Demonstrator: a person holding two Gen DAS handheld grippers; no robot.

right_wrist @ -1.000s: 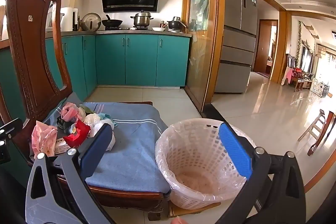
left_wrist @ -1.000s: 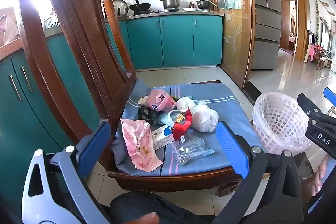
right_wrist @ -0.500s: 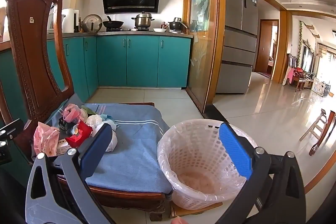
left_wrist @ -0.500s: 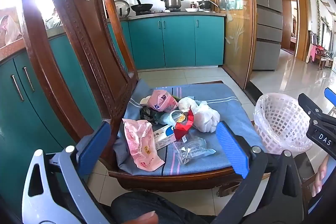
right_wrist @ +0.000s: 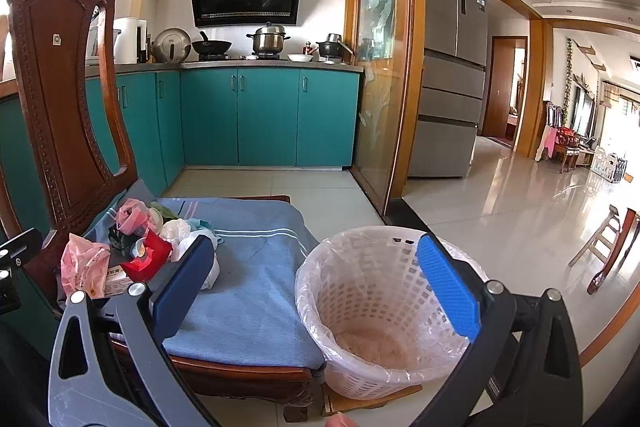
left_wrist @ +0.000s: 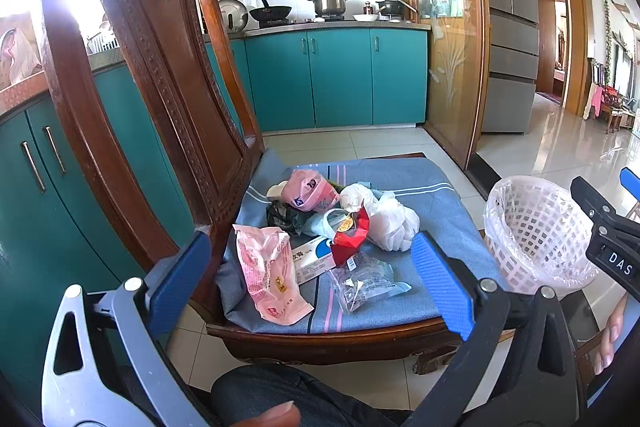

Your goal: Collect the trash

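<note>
A heap of trash lies on a blue cushion (left_wrist: 420,183) on a carved wooden chair (left_wrist: 160,87): a pink wrapper (left_wrist: 268,271), a clear plastic bag (left_wrist: 364,285), a red packet (left_wrist: 350,237), a white box (left_wrist: 312,261), white crumpled bags (left_wrist: 390,215) and a pink bag (left_wrist: 308,191). My left gripper (left_wrist: 312,279) hangs open in front of the heap, touching nothing. My right gripper (right_wrist: 316,287) is open above the near rim of a white lined basket (right_wrist: 376,311) beside the chair. The trash heap (right_wrist: 136,251) lies to its left.
The basket (left_wrist: 532,227) stands on a wooden board (right_wrist: 368,397) on the tiled floor, right of the chair. Teal cabinets (right_wrist: 264,115) and a stove line the back wall. A glass-panelled partition (right_wrist: 380,87) and fridge (right_wrist: 452,67) stand to the right. A person's knee (left_wrist: 288,395) is below.
Both views have crept slightly forward and left toward the chair. Nothing has been grasped or shifted, and both grippers stay open.
</note>
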